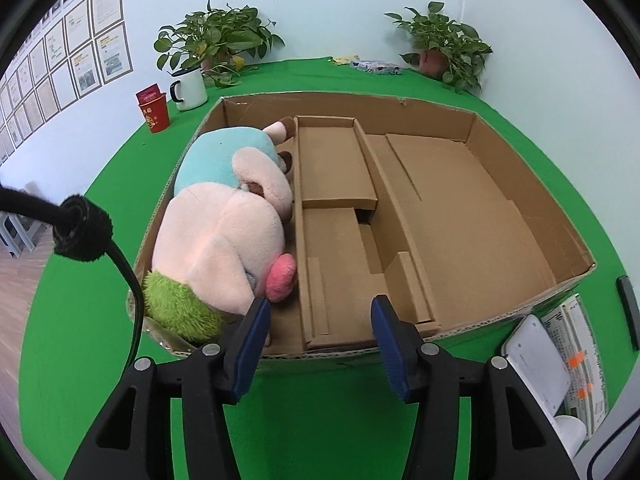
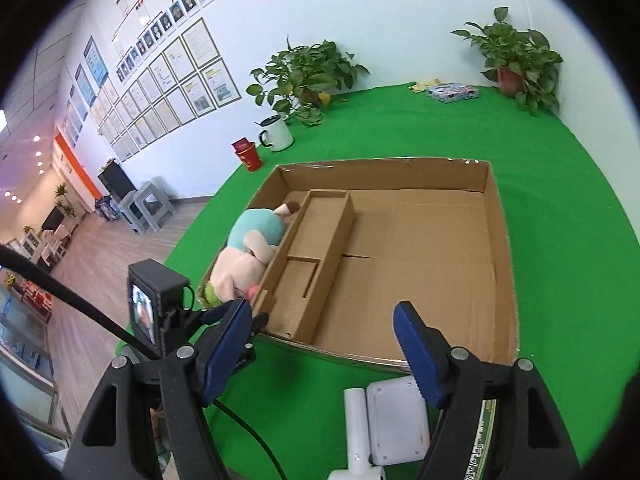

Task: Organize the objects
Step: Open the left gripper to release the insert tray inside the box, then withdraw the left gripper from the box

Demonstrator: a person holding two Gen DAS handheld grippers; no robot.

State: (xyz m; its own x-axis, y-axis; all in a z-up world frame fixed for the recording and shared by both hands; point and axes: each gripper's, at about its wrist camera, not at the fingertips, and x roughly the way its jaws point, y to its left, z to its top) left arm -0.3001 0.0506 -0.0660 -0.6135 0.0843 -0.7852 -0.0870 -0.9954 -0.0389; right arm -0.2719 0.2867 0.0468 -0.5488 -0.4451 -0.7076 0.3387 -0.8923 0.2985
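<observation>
A large open cardboard box (image 1: 532,200) with cardboard dividers sits on the green table (image 1: 320,420). A pink plush pig (image 1: 228,232) with a teal shirt and green tuft lies in the box's left compartment. My left gripper (image 1: 320,312) is open and empty, just above the box's near edge, right of the pig's snout. In the right wrist view the box (image 2: 440,248) and the pig (image 2: 240,264) lie ahead. My right gripper (image 2: 324,320) is open and empty over the box's near edge. A white device (image 2: 394,420) lies on the table below it.
A white mug (image 1: 190,88) and a red cup (image 1: 154,112) stand at the back left. Two potted plants (image 1: 216,40) (image 1: 444,48) stand at the back wall. A flat printed packet (image 1: 376,67) lies between them. The white device (image 1: 536,364) rests on a printed sheet at the right.
</observation>
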